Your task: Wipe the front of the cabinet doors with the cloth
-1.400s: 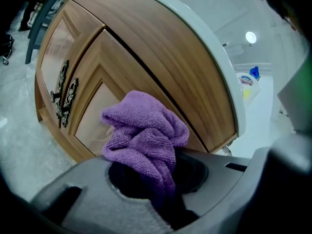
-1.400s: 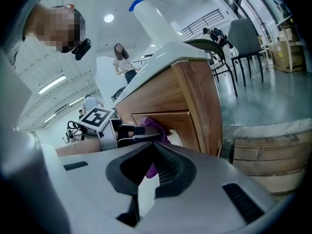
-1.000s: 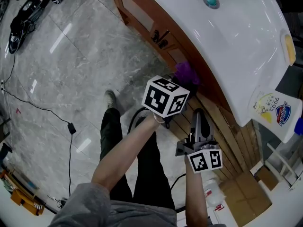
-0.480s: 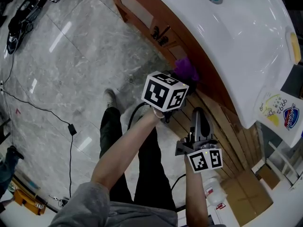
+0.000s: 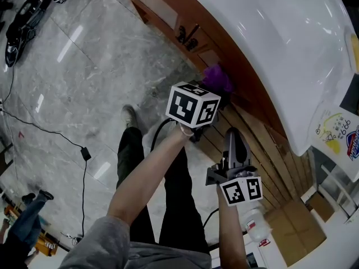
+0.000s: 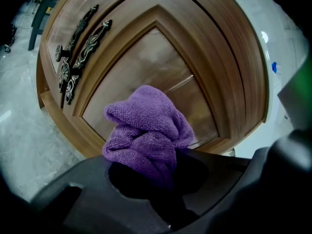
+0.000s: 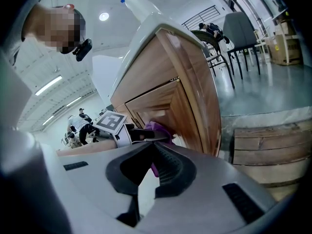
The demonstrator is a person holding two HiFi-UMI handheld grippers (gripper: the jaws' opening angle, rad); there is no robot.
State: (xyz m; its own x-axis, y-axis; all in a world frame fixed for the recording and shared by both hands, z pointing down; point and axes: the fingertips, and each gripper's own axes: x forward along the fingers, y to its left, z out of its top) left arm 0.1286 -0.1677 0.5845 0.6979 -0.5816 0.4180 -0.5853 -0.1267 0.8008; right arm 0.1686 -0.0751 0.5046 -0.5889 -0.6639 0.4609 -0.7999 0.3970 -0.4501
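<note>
The right gripper [image 5: 234, 145] is keeping to the same low spot beside the person's knee as a second ago, its ribbed grey jaws closed on each other with nothing between them [image 7: 148, 165]. Further out, the left gripper [image 5: 217, 97] is still holding the cloth [image 5: 216, 80] at much the same place on the cabinet door [image 6: 161, 67], having crept only slightly along the panel. At the far lower left a bystander's leg [image 5: 31, 217] is coming further into the head view.

The cloth [image 6: 145, 130] is a purple terry towel, bunched into soft folds and bulging out past the dark, rounded jaws. The left gripper [image 6: 146, 167] is clamping narrowly on the cloth's lower end, while the free wad is lying against, or just off, the recessed panel; which one cannot be told. The door is glossy reddish-brown wood with a raised moulded frame. Two ornate dark metal handles [image 6: 80, 52] are sitting well to the cloth's left. Above, a smooth white basin top [image 5: 291, 49] is overhanging the doors, and beyond them grey veined marble floor [image 5: 84, 83] is shining.
</note>
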